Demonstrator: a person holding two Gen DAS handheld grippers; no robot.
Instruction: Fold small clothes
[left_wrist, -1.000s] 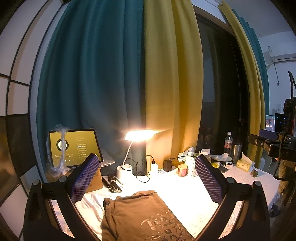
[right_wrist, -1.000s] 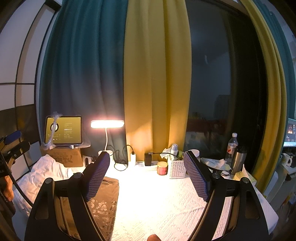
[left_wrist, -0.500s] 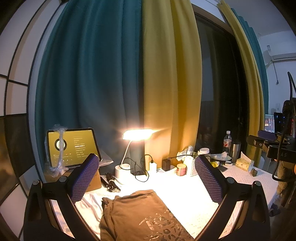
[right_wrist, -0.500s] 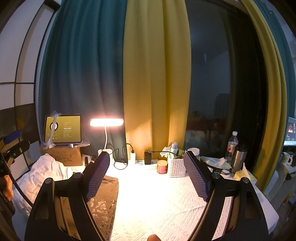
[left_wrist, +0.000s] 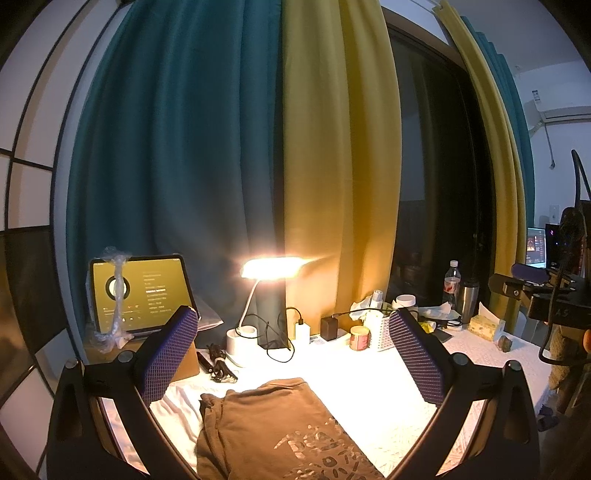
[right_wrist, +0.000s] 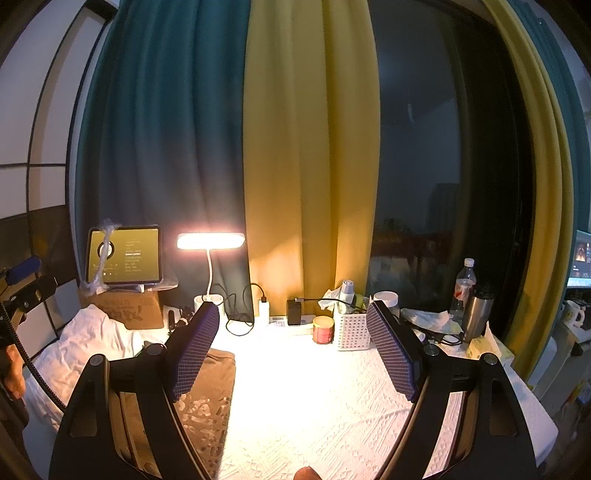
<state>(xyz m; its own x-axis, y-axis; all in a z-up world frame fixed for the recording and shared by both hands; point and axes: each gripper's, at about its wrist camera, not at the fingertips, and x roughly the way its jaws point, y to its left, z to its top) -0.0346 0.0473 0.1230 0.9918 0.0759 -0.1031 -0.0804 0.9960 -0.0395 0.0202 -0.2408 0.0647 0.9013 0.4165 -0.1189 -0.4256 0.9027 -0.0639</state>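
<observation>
Both tools are held above the tabletop (right_wrist: 325, 398) with their fingers spread wide and nothing between them. In the left wrist view the left tool (left_wrist: 295, 360) frames the brown shirt (left_wrist: 273, 432), which lies at bottom centre with its printed front up and its collar end toward the lamp (left_wrist: 273, 267); the right tool's body shows at the right edge. In the right wrist view the right tool (right_wrist: 291, 352) hangs over bare white cloth, and the shirt (right_wrist: 210, 391) appears only as a strip at lower left, partly hidden behind the left finger. Only this view shows the rumpled white cloth (right_wrist: 88, 343) at left. The tablet (right_wrist: 123, 254) shows in both.
</observation>
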